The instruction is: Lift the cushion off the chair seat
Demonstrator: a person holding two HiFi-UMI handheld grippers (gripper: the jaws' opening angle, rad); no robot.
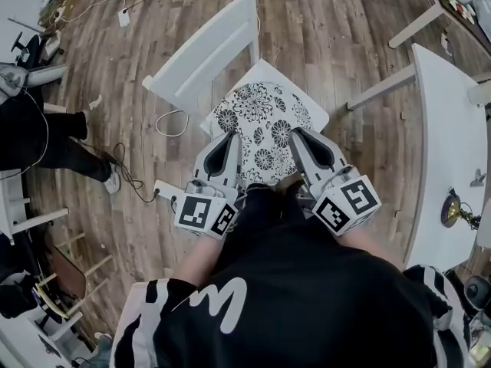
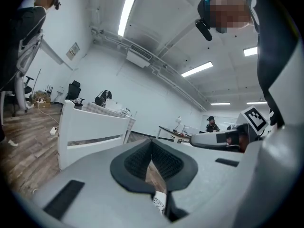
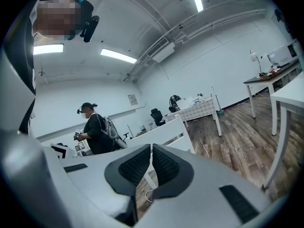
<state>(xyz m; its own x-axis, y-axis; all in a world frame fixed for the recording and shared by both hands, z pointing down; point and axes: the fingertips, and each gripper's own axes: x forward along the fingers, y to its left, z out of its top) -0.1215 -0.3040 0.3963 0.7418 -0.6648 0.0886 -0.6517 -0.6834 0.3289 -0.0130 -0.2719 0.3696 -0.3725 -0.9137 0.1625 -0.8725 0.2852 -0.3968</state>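
While shut, both grippers over cushion.

Left of the left gripper, a person in black stands on the wood floor. A power strip lies nearer. Right of the right gripper is a white table with a small lamp. Ahead of that gripper, another person stands under ceiling lights.
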